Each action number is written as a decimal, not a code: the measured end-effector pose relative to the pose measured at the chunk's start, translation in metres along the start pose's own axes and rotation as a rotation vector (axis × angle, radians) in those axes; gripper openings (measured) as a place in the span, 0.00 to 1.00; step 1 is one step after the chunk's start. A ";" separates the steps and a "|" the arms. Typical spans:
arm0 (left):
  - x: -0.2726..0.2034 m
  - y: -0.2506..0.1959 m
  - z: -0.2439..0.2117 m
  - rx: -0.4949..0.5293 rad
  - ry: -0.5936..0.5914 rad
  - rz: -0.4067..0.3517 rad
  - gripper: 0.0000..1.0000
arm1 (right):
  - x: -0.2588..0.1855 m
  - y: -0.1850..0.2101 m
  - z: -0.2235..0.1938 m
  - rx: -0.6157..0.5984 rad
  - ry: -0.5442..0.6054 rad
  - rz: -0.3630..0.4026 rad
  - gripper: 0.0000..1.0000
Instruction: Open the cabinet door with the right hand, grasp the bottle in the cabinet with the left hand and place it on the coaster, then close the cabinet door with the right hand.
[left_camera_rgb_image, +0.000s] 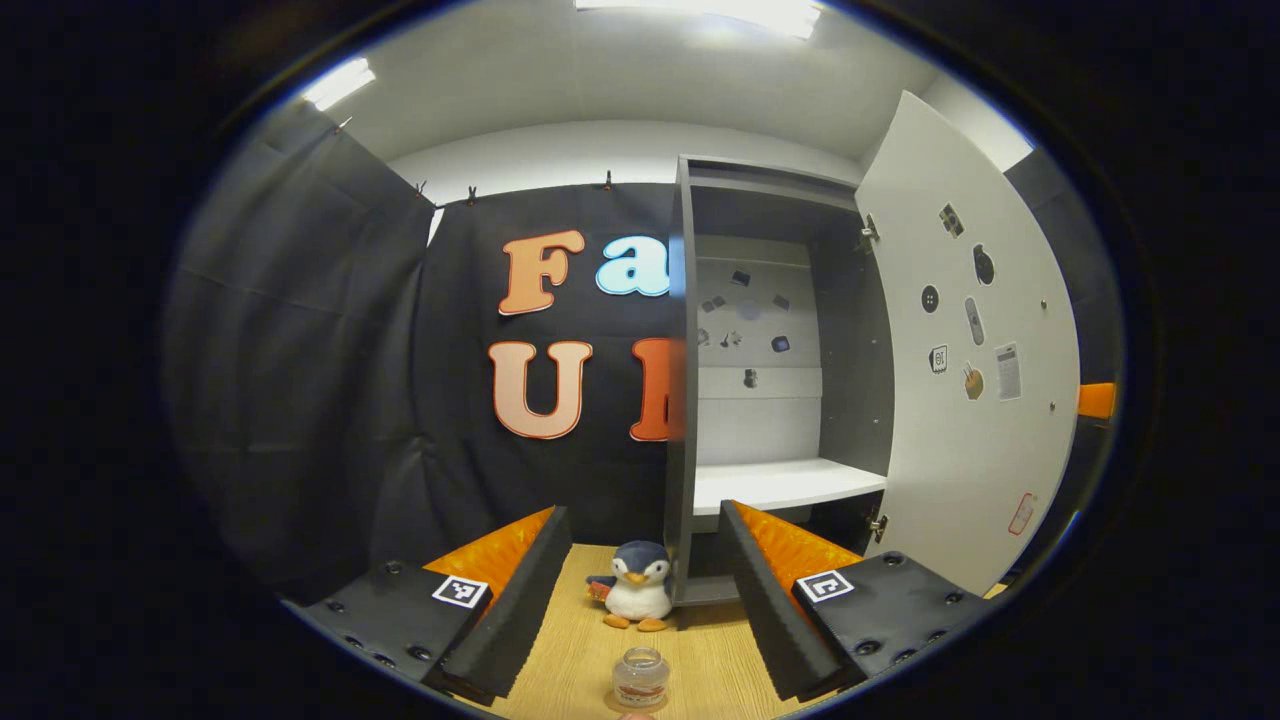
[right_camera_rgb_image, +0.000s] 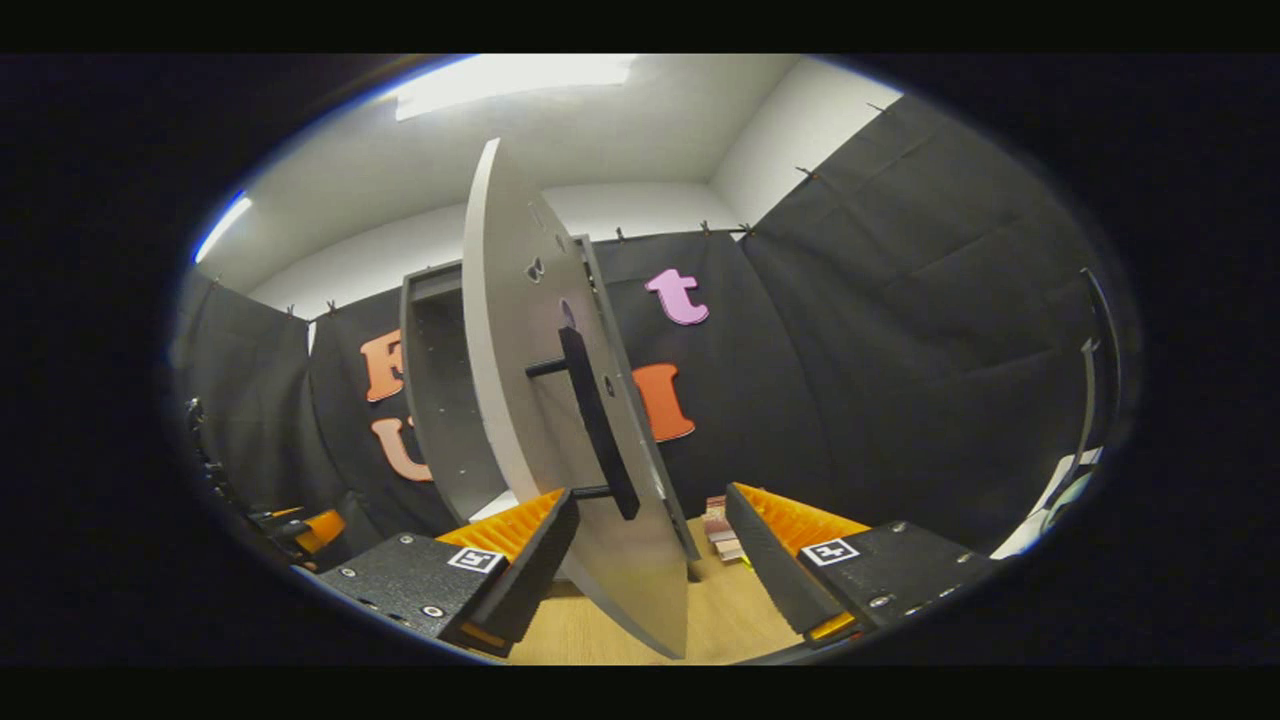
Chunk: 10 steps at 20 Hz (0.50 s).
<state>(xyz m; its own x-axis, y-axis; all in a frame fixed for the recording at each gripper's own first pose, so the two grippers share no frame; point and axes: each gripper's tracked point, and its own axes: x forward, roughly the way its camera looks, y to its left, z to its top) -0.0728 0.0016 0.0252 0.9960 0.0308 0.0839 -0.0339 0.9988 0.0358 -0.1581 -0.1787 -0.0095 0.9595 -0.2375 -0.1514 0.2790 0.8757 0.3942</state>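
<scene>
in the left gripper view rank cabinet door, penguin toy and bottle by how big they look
1. cabinet door, by far the largest
2. penguin toy
3. bottle, smallest, though it is nearer the camera and partly cut off at the bottom

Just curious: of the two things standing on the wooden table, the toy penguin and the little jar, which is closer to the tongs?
The clear jar; it stands between the open left tongs, while the penguin sits farther back by the cabinet.

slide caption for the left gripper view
Open left gripper faces the open cabinet; a jar and toy penguin sit on the table.
</scene>
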 end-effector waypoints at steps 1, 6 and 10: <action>0.002 0.005 -0.002 -0.012 0.003 -0.003 0.96 | 0.003 0.014 -0.004 -0.003 0.007 0.018 0.93; 0.015 0.042 -0.015 -0.007 0.021 -0.001 0.98 | 0.026 0.091 -0.026 -0.027 0.031 0.105 0.93; 0.018 0.078 -0.021 0.015 0.020 0.028 0.96 | 0.059 0.149 -0.031 -0.098 0.007 0.147 0.94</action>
<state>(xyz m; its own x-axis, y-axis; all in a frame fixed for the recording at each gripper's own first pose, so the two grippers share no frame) -0.0561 0.0811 0.0081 0.9961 0.0594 0.0653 -0.0626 0.9968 0.0488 -0.0612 -0.0487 0.0125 0.9893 -0.1013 -0.1052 0.1303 0.9376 0.3225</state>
